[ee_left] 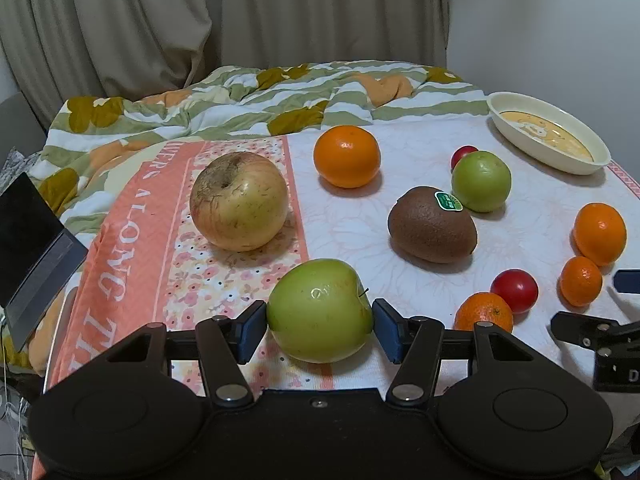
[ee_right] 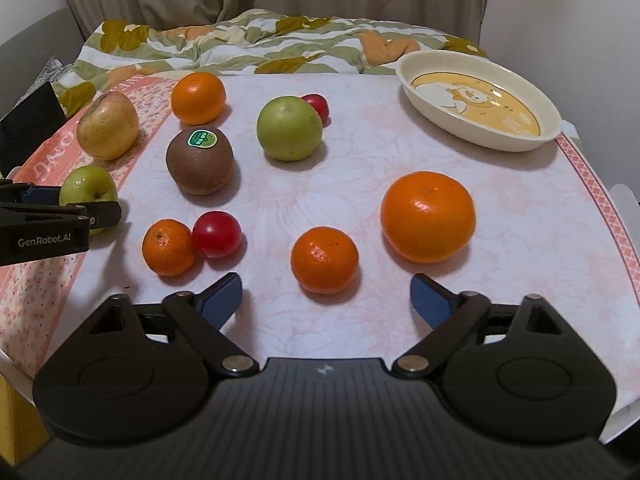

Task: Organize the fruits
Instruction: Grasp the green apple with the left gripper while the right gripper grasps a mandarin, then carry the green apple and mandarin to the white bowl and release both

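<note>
The left gripper (ee_left: 320, 330) has its 2 blue pads against both sides of a green apple (ee_left: 319, 310) at the cloth's near left edge, stem (ee_left: 363, 291) pointing right. Only the right wrist view shows the right gripper (ee_right: 326, 300) with jaws spread wide and empty, a small mandarin (ee_right: 324, 260) just beyond them. The kiwi (ee_left: 432, 224) lies mid-cloth, long axis slanting from far left to near right in the left view. The oval dish (ee_right: 480, 100) sits at the far right corner.
</note>
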